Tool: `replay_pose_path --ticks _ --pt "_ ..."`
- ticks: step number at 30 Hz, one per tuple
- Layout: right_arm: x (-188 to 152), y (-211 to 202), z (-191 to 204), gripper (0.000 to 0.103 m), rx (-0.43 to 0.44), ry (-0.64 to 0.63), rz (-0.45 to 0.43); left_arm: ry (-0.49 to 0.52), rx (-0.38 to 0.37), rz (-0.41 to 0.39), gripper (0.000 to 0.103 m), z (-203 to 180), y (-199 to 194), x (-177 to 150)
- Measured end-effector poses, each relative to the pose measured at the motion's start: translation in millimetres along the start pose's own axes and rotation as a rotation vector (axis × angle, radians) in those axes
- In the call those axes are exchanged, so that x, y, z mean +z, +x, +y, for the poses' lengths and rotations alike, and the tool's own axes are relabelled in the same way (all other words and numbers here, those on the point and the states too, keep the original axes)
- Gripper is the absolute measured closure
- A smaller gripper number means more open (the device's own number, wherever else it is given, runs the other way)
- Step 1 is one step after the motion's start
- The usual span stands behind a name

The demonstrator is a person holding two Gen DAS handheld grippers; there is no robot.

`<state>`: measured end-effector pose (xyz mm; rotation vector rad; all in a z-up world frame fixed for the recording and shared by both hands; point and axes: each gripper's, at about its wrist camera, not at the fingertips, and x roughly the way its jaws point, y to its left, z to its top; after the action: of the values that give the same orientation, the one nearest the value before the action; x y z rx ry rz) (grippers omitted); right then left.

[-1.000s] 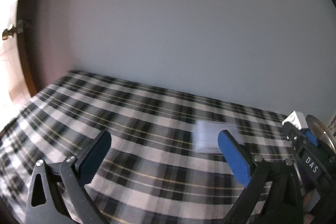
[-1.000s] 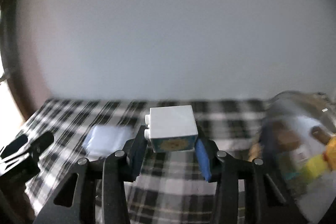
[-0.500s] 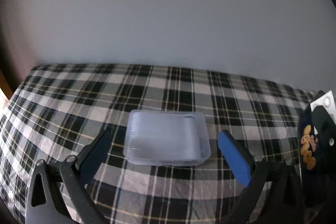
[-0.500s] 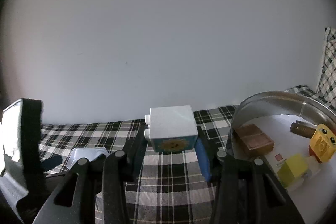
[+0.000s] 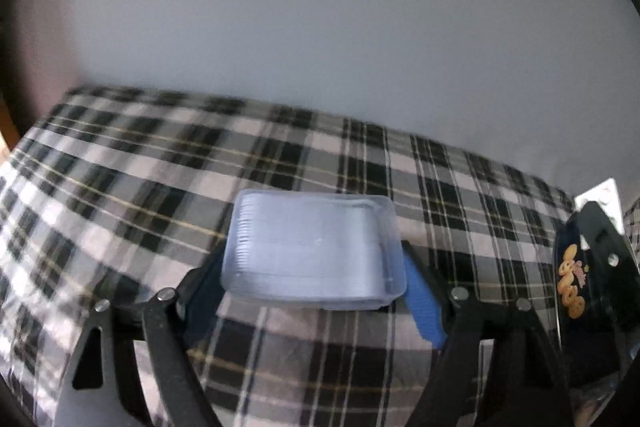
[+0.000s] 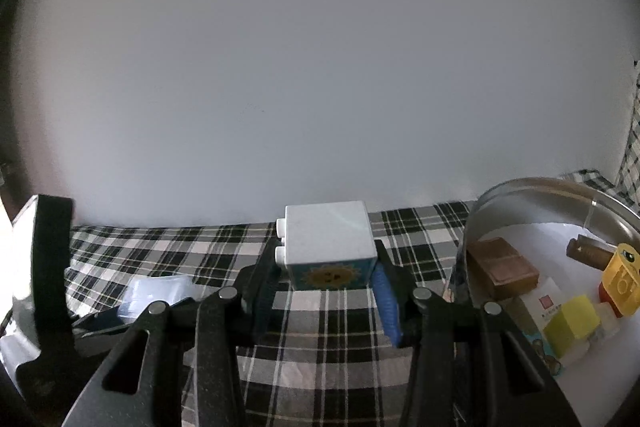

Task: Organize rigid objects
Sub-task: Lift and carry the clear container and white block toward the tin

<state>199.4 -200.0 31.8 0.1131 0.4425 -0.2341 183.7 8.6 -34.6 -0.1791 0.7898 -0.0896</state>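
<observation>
My left gripper [image 5: 312, 283] is shut on a clear, ribbed plastic box [image 5: 314, 251] that lies flat just above the plaid cloth [image 5: 120, 187]. The box also shows in the right wrist view [image 6: 160, 289]. My right gripper [image 6: 326, 283] is shut on a white toy block [image 6: 328, 241] with studs on its left side and a sun picture on its front, held above the cloth. A round metal tin [image 6: 520, 187] stands at the right.
The tin holds a brown block [image 6: 502, 265], a yellow cube [image 6: 572, 323], a yellow-and-red toy [image 6: 622, 281], a brown cylinder [image 6: 590, 251] and a card. A plain pale wall [image 6: 320, 67] rises behind the cloth. The right gripper's body [image 5: 592, 275] is at the left view's right edge.
My left gripper swung over to the clear box, moved in and closed on its sides. My right gripper kept hold of the white block and steadied beside the tin.
</observation>
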Motion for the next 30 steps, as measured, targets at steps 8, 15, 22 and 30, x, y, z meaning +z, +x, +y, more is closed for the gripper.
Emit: replay_pose_path --ticks 8,15,22,30 --pt "-3.4 -15.0 13.5 0.056 0.042 -0.076 -0.058 0.057 0.131 -0.221 0.022 -3.7 -58.3 -21.7" --pt "-8.2 -33.6 12.3 0.056 0.046 -0.092 -0.113 0.061 0.14 -0.307 0.022 -1.4 -83.4 -34.4" --pt "-12.9 -40.8 11.2 0.056 0.045 -0.088 -0.099 0.062 0.148 -0.334 0.022 -4.2 -91.0 -39.0" --pt "-19.3 -53.6 15.4 0.056 0.039 -0.115 -0.117 0.063 0.146 -0.354 0.022 -2.9 -99.1 -43.7"
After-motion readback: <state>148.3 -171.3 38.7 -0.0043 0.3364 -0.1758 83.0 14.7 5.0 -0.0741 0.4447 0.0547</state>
